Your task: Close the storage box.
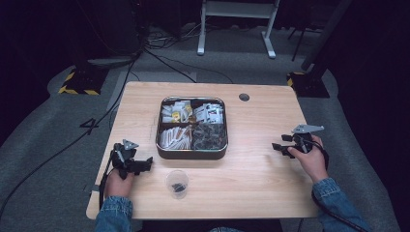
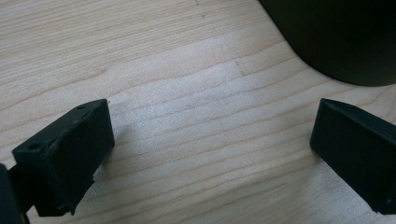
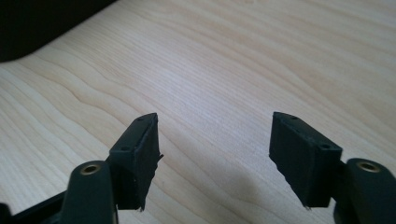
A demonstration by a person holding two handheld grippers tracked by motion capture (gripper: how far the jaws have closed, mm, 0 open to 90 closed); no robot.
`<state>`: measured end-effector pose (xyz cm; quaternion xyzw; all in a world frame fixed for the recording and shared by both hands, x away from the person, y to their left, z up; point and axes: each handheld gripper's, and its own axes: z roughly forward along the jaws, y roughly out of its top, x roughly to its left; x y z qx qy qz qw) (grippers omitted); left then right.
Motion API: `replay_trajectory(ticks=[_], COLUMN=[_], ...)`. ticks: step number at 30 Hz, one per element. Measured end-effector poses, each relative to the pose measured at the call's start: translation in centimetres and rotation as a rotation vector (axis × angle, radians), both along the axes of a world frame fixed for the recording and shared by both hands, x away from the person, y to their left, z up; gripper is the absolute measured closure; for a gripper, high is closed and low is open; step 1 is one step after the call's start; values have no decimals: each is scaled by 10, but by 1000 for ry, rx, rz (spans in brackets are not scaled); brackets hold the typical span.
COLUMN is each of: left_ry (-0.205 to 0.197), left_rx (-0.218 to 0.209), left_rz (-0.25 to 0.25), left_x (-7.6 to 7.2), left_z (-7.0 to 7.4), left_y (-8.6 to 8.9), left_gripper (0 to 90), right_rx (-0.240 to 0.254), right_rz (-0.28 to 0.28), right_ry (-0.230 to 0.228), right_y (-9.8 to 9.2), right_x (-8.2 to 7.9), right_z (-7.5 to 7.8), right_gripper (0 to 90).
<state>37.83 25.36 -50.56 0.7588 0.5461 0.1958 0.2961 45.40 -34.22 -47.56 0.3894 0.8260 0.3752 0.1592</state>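
Wooden table (image 1: 251, 159) bears a tray (image 1: 191, 153); left tool (image 1: 143, 166) and right tool (image 1: 279, 148) gape wide, empty.

Table (image 1: 251, 164) carries everything. Tray (image 1: 192, 152) sits at its middle, toward the far edge, split into four compartments, each holding packets (contents too small to tell apart). Cup (image 1: 177, 183) stands before the tray, near the front edge, apart from it, something small in it. Left gripper (image 1: 143, 166) lies on the table at the front left, left of the cup, near the tray's front left corner. Right gripper (image 1: 281, 148) is at the right side, well right of the tray. Hole (image 1: 244, 97) lies behind the tray's right corner.
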Motion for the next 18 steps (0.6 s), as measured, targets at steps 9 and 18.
replay_trajectory(ticks=[9,18], left_ry=[0,-1], left_rx=[0,0], left_rz=[1,-4], left_x=[0,0], left_z=[0,0], left_y=[0,0], left_gripper=[1,0], right_rx=[-81,-48], right_rz=[-30,-63], right_ry=[53,5], right_y=[5,9], right_x=[2,4], right_z=[-19,-28], right_gripper=[250,65])
